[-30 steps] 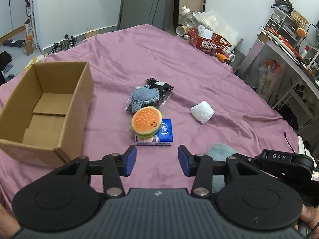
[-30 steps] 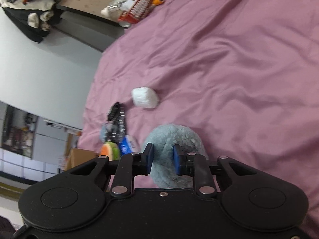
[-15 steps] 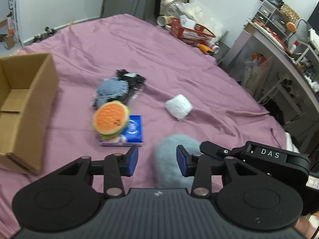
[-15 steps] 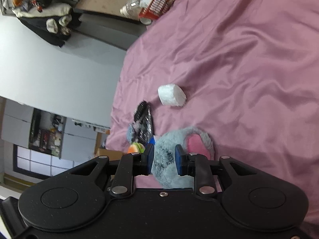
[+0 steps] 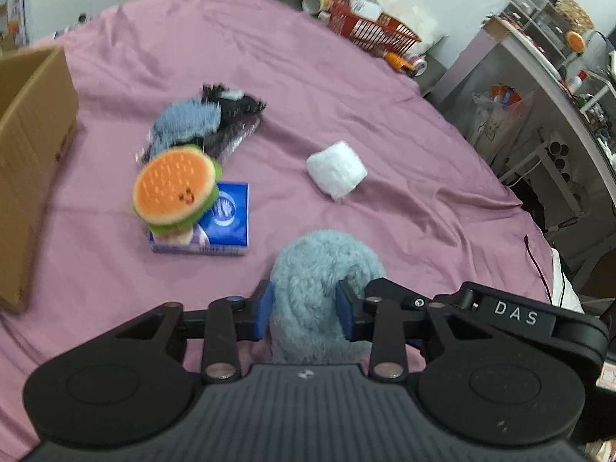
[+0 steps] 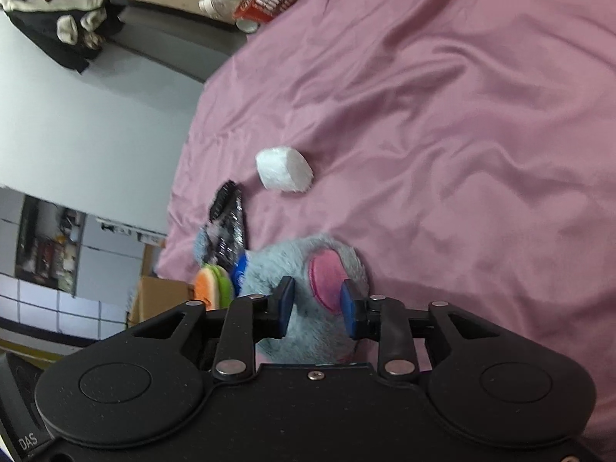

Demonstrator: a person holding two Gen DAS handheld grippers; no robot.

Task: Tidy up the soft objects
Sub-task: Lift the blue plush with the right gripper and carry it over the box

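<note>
Both grippers work on one item, the blue plush (image 5: 323,269), which sits near the bed's (image 5: 385,115) near edge, closest to the person. The right gripper (image 6: 316,310) has its fingers (image 6: 285,306) closed against the plush on either side of its pink patch (image 6: 327,283), the fur bulging between the pads; this appears to be the carrying grip. The left gripper (image 5: 302,313) approaches from the other side with its fingers (image 5: 265,310) part-spread, the plush filling the gap between them. The pads meet the fur on both sides, but whether they press or merely touch cannot be determined from either view. The likely reason for the two-sided hold is that a floppy, compressible item sags from a single pinch; a second grip steadies it or takes it over for transfer. The box (image 5: 27,161) stands at the bed's left edge, its open top facing up, the probable destination for the soft items. The remaining items lie toward the bed's centre, well apart from both grippers: the burger plush (image 5: 175,188) rests on the blue pack (image 5: 227,223), a dark bundle (image 5: 215,123) lies just beyond it, and the white wad (image 5: 336,171) lies alone toward the right. None of them is in the box yet.
</note>
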